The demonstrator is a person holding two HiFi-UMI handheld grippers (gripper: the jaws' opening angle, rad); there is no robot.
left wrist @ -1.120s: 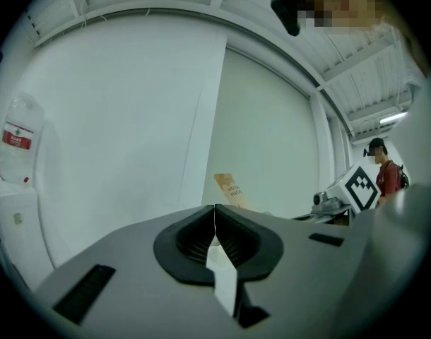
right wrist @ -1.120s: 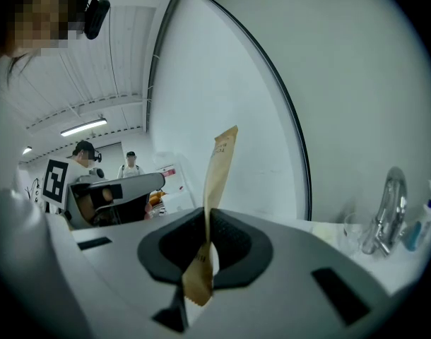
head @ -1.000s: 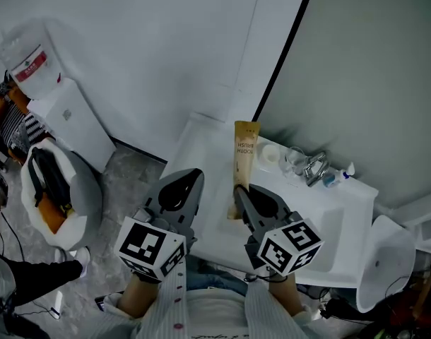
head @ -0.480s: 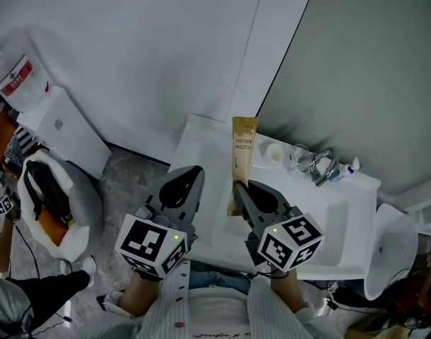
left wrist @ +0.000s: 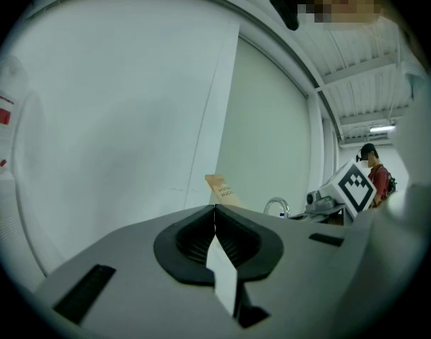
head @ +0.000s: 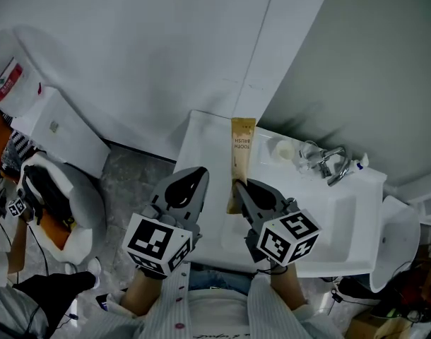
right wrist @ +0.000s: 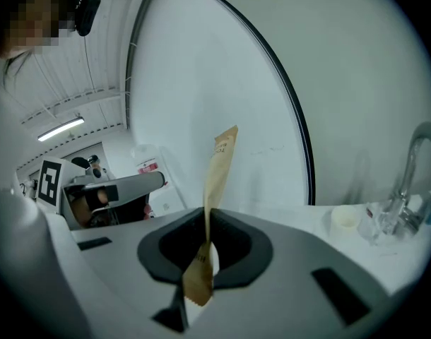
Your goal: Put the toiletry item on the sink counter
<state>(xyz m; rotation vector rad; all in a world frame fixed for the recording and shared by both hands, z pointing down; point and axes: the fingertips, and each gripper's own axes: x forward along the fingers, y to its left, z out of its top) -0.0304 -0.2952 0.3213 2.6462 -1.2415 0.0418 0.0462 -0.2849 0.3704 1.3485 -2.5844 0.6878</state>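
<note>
A tall brown paper toothbrush packet [head: 240, 154] stands upright in my right gripper [head: 242, 189], which is shut on its lower end above the left part of the white sink counter [head: 201, 147]. In the right gripper view the packet [right wrist: 217, 168] rises from between the pressed jaws of that gripper [right wrist: 205, 221]. My left gripper [head: 191, 188] hovers beside it over the counter's left edge, shut with nothing held. The left gripper view shows its jaws [left wrist: 215, 214] meeting, the packet's top [left wrist: 221, 188] beyond them.
A chrome faucet [head: 330, 162], a small white cup [head: 281, 150] and a small bottle [head: 359, 162] stand at the counter's back, behind the basin [head: 328, 214]. A water dispenser [head: 39, 115] and a bag on a seat [head: 49, 196] are on the floor at left.
Both grippers, with the packet still held, have sunk a little and moved on over the counter; the head view has shifted, so the sink sits further right.
</note>
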